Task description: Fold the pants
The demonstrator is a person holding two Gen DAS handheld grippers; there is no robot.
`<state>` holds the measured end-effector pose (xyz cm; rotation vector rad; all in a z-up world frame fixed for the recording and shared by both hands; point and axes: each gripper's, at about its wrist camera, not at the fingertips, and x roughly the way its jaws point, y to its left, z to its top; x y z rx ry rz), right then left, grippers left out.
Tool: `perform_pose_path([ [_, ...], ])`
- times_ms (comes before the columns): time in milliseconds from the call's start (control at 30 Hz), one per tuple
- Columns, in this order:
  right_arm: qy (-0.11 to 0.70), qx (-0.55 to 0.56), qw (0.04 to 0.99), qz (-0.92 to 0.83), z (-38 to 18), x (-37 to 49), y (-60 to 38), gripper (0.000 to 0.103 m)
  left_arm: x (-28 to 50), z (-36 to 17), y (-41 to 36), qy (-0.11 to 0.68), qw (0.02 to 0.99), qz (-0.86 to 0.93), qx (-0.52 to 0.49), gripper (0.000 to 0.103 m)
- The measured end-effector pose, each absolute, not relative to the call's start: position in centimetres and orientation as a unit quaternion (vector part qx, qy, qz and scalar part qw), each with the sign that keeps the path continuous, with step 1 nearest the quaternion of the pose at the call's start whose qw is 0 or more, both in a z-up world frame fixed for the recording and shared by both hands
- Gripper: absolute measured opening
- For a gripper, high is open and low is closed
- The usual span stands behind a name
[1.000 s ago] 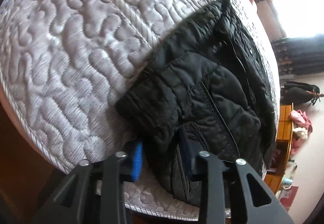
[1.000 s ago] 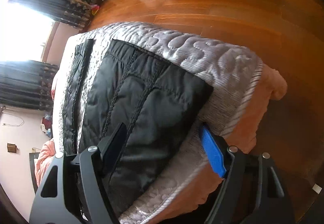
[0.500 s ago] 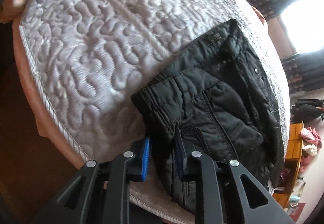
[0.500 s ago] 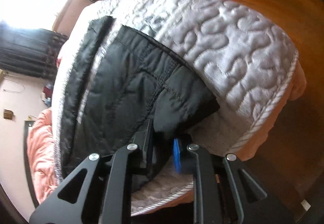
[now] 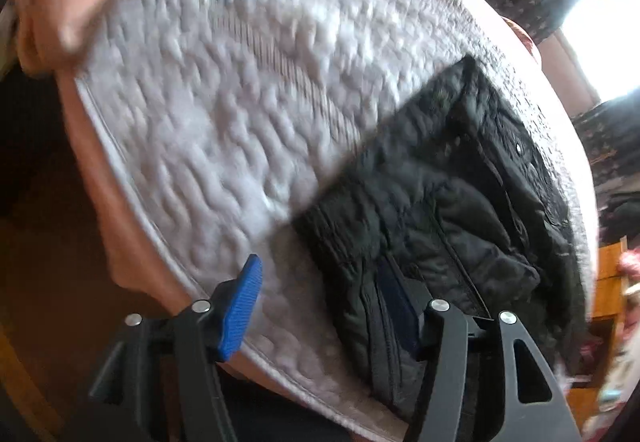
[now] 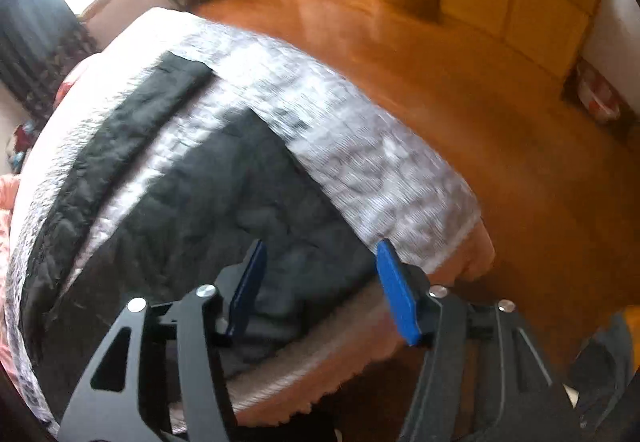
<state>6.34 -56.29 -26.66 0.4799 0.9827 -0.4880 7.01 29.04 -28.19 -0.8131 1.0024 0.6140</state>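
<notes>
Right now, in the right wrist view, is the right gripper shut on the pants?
No, the right gripper is open, its blue pads spread wide apart above the black pants.

Each black claw [image 5: 324,306] [image 6: 324,290] has blue ribbed pads, silver screws.

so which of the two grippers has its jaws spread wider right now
The left gripper: its blue pads stand far apart, one over the quilted mattress cover, one by the black pants. The right gripper is open too, but narrower.
</notes>
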Motion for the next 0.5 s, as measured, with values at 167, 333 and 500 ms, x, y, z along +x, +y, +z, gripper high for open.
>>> perform_pose_path([
  [167, 0.537, 0.216, 0.804, -0.134, -30.2, 11.0, -54.4, 0.064, 11.2, -23.5, 29.5, 0.432, 0.813, 0.242, -0.307, 0.085],
  [333, 0.556, 0.258, 0.771, -0.177, -31.4, 10.8, -58.3, 0.059, 19.9, -21.4, 30.6, 0.440, 0.845, 0.145, -0.268, 0.099],
  [500, 0.529, 0.260, 0.790, -0.168, -28.3, 11.6, -58.9, 0.070, 29.9, -22.3, 33.0, 0.477, 0.835, 0.076, -0.265, 0.099],
])
